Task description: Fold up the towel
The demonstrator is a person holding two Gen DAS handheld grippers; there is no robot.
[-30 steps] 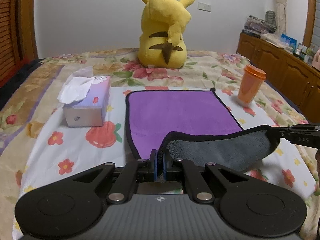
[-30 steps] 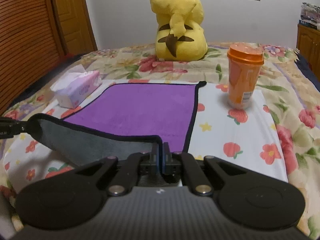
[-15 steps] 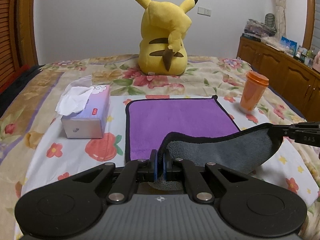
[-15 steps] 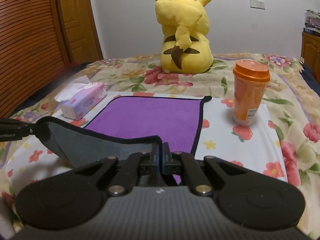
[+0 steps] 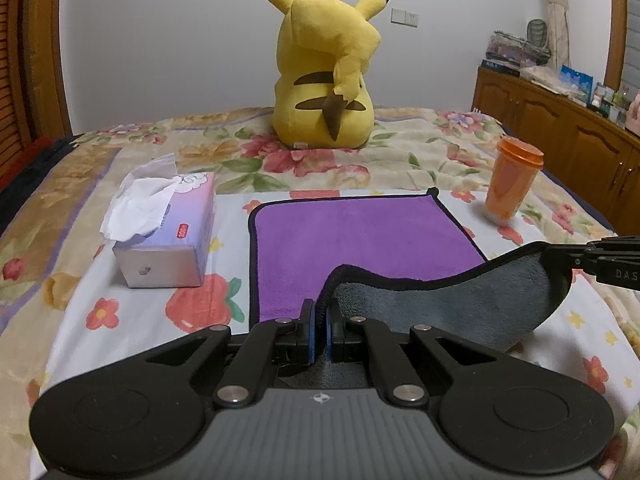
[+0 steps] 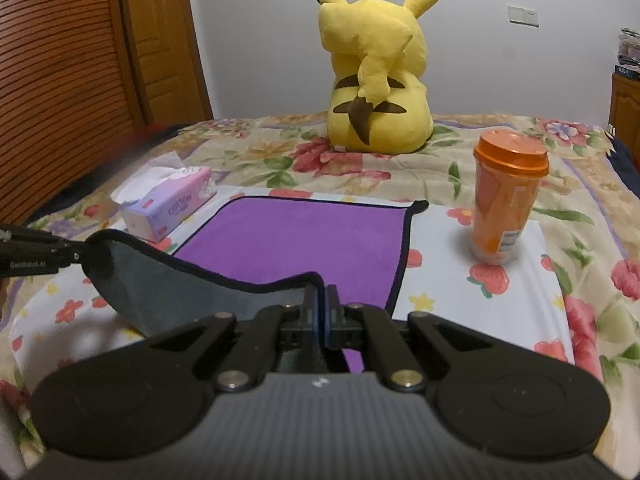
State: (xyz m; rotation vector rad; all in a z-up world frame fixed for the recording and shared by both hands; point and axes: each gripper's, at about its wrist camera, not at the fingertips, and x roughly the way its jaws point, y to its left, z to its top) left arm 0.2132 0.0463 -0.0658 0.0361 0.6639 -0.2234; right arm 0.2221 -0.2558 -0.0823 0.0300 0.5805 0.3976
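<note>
A purple towel (image 5: 360,236) with a grey underside and black hem lies on the flowered bed; it also shows in the right wrist view (image 6: 296,236). Its near edge is lifted, so the grey side (image 5: 452,304) hangs between the two grippers. My left gripper (image 5: 319,320) is shut on the near left corner. My right gripper (image 6: 320,312) is shut on the near right corner. Each gripper also shows at the edge of the other's view, the right one (image 5: 600,260) and the left one (image 6: 36,252). The far half of the towel lies flat.
A tissue box (image 5: 168,236) stands left of the towel. An orange lidded cup (image 6: 506,200) stands right of it. A yellow plush toy (image 5: 324,76) sits behind on the bed. A wooden cabinet (image 5: 560,120) is at the right, a wooden door (image 6: 160,40) at the left.
Both grippers have risen and drawn back a little with the towel's near edge; the scene sits lower and farther in both views. The grips are unchanged.
</note>
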